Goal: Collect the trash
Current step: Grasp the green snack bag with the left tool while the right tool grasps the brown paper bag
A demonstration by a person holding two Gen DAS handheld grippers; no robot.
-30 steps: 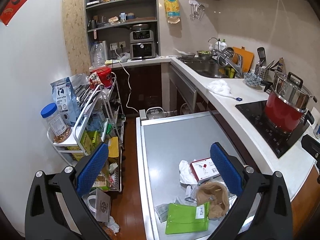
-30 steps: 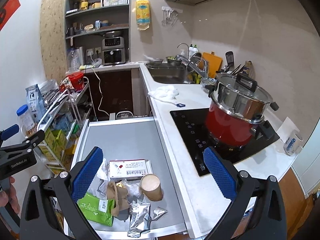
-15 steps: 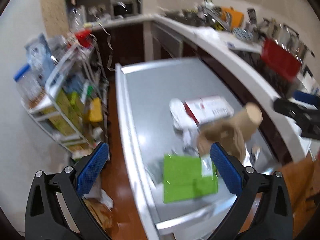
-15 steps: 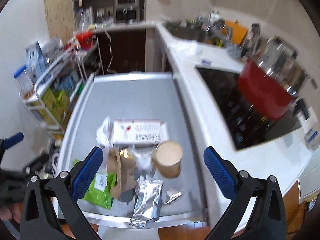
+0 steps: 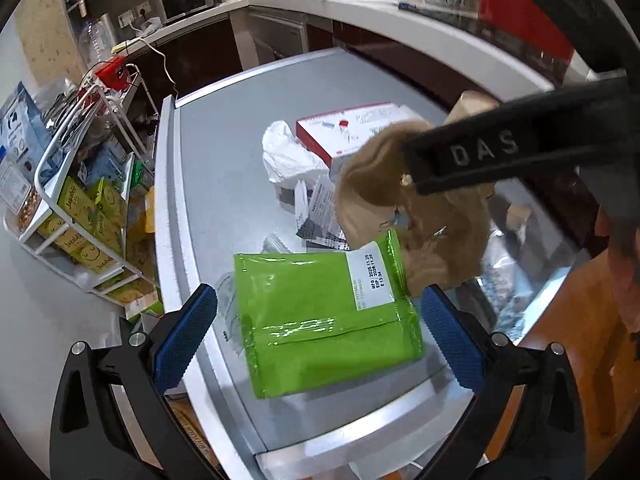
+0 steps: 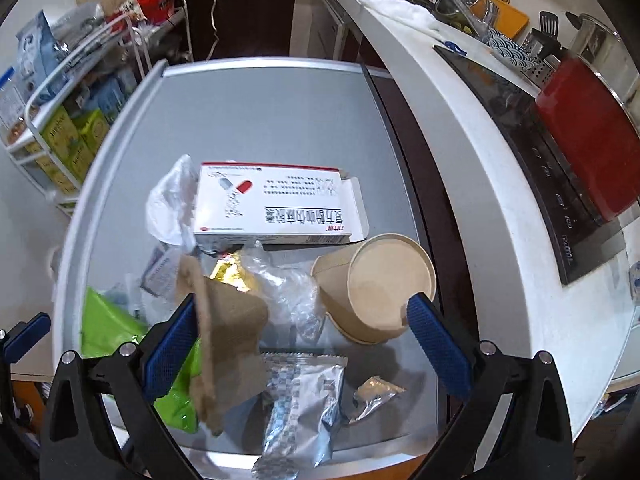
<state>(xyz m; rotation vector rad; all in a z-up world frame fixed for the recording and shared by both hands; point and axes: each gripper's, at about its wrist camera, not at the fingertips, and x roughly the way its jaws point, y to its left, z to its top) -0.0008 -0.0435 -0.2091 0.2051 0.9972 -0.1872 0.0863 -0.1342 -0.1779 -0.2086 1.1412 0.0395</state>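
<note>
A trash pile lies on the grey table [image 6: 260, 112]. My left gripper [image 5: 318, 320] is open, its blue pads either side of a green pouch [image 5: 328, 312] near the table's front edge. Behind the pouch are a crumpled brown paper bag [image 5: 420, 208], a white and red medicine box [image 5: 352, 128] and white plastic [image 5: 288, 152]. My right gripper [image 6: 304, 340] is open above the pile, between the brown bag [image 6: 228, 328] and a tipped paper cup [image 6: 380, 288]. A silver foil packet [image 6: 304, 400] lies below it. The box [image 6: 276, 204] sits further back.
A white wire rack [image 5: 80, 208] with yellow-green boxes stands left of the table. To the right runs a white counter [image 6: 460, 128] with a black cooktop [image 6: 532, 152] and a red pot [image 6: 588, 132]. The right tool's black body [image 5: 480, 156] crosses the left wrist view.
Both grippers have tilted down and dropped close to the trash pile. The left one now straddles the green pouch. Both stay open.
</note>
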